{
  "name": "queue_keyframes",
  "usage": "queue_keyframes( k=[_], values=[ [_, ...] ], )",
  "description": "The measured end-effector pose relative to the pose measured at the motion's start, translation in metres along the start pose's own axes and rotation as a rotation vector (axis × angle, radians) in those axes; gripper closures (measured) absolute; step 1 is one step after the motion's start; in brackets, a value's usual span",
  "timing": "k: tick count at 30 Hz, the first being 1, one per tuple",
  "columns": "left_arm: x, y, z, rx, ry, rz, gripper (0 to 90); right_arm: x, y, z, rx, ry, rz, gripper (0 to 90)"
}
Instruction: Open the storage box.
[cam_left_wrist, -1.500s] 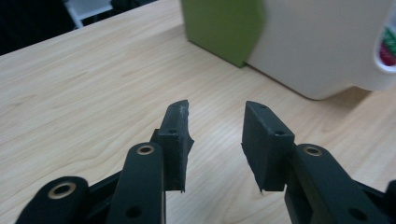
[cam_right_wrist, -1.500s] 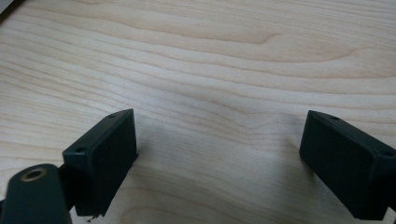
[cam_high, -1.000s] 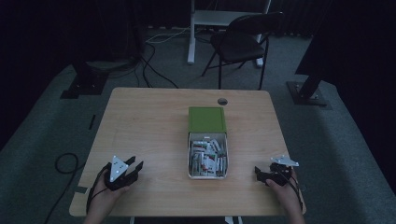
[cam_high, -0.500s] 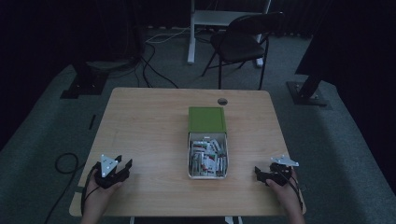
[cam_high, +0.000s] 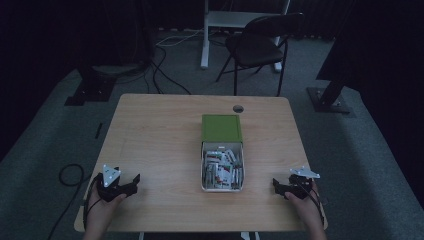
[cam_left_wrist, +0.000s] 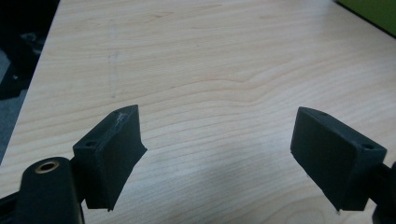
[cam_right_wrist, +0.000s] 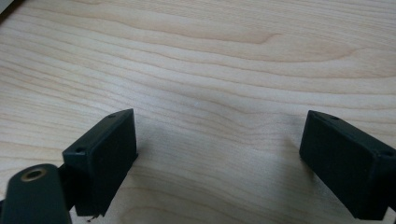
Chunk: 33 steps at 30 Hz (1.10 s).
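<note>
Left tongs (cam_high: 134, 181) rest low at the counter's near left corner; the jaws have just been opening and now stand wide, nothing between them. Right tongs (cam_high: 276, 184) sit at the near right edge, jaws likewise spread wide and empty.

White bin (cam_high: 204, 186) stands at mid-counter between the two tongs, well apart from both, holding a loose heap of small packets (cam_high: 222, 169) in white with red and green print. Its green lid (cam_high: 221, 128) lies flat, touching the bin's far end.

The high view shows the wooden counter (cam_high: 160, 135) whole. The left gripper view catches a green corner (cam_left_wrist: 373, 14) at upper right; the right gripper view has bare woodgrain past its jaws.
</note>
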<state>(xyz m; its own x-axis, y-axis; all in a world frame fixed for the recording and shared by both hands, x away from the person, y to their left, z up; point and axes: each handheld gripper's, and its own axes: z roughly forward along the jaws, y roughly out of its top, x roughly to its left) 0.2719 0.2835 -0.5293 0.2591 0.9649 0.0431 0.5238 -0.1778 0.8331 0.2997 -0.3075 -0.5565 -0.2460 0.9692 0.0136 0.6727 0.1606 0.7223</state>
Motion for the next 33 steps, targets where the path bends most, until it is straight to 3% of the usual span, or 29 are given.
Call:
queue_keyframes(
  k=[4, 9, 11, 16, 23, 33],
  values=[
    [0.000, -0.002, 0.002, 0.036, -0.014, -0.007, 14.3, 0.000, 0.000, 0.000, 0.000, 0.000, 0.000, 10.7],
    [0.001, -0.005, 0.004, 0.074, 0.015, 0.034, 10.6, 0.000, 0.000, 0.000, 0.000, 0.000, -0.001, 10.7],
    [0.002, -0.006, 0.005, 0.075, 0.015, 0.008, 10.5, 0.000, 0.000, 0.000, 0.000, 0.000, -0.001, 10.7],
    [0.004, -0.009, 0.007, 0.108, 0.005, -0.007, 10.5, 0.000, 0.000, 0.000, 0.000, 0.000, -0.001, 10.7],
    [0.005, -0.014, 0.012, 0.140, 0.026, -0.043, 10.5, 0.000, 0.000, 0.000, 0.000, 0.000, -0.001, 10.7],
    [0.005, -0.016, 0.015, 0.202, 0.030, -0.028, 10.5, 0.000, 0.000, 0.000, 0.000, 0.000, -0.001, 10.7]
  ],
)
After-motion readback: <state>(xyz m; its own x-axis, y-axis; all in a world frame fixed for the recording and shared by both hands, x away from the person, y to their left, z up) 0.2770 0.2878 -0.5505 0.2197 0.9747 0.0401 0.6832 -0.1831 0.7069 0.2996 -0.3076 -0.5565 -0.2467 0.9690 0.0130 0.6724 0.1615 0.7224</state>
